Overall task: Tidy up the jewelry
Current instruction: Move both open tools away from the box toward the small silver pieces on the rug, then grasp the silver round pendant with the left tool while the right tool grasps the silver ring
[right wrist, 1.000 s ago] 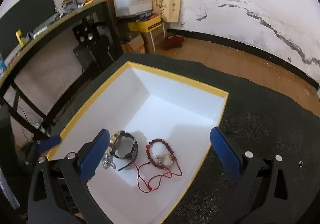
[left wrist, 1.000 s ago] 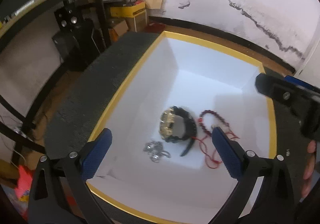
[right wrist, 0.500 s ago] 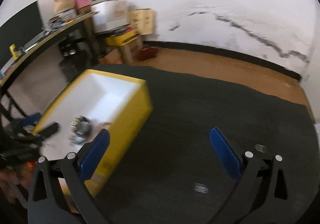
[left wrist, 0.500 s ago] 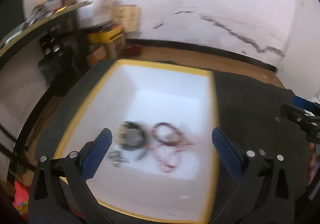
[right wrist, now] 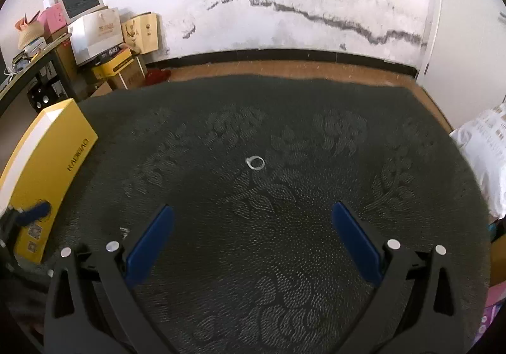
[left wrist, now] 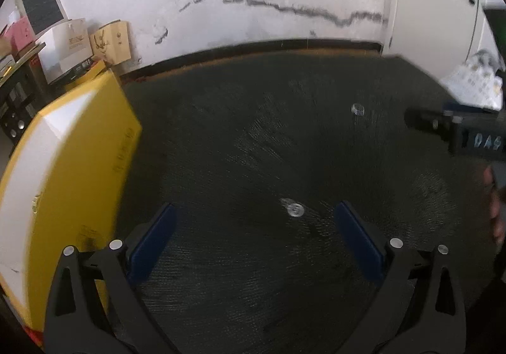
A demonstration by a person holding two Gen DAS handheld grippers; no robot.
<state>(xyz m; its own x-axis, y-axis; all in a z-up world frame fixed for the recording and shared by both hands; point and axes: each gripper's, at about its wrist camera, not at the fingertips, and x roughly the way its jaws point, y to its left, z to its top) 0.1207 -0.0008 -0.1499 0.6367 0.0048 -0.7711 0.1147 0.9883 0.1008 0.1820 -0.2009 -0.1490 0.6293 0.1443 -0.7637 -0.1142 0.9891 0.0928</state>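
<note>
two small silver rings were left out on the dark green patterned cloth [right wrist: 284, 259]. in the right wrist view, one ring [right wrist: 255, 163] lay flat ahead of the right gripper [right wrist: 252, 241], well apart from its tips. in the left wrist view, a small silver ring [left wrist: 295, 209] sat just ahead of the left gripper [left wrist: 255, 241], between the lines of its two blue pads, w/ another small clear-silver piece [left wrist: 357, 108] farther off; can't tell for sure which is which across views.

what changed: a sec earlier both your grippers hung over the open yellow cardboard box w/ white lining [left wrist: 72, 170], where the watch, red bead bracelet and a silver piece lay inside. you'd swung both away to the right, so the box had slid to the left edge of each view [right wrist: 47, 170] and its contents were out of sight. left view was smeared, so you were prob mid-swing.

both claws were spread wide, nothing between the fingers.

meaning for the task: three pieces looked stowed, and you'd turned to the loose rings. next likely a low pinch on a flat thin ring. fiddly on soft cloth, it could slip or snag the weave.
</note>
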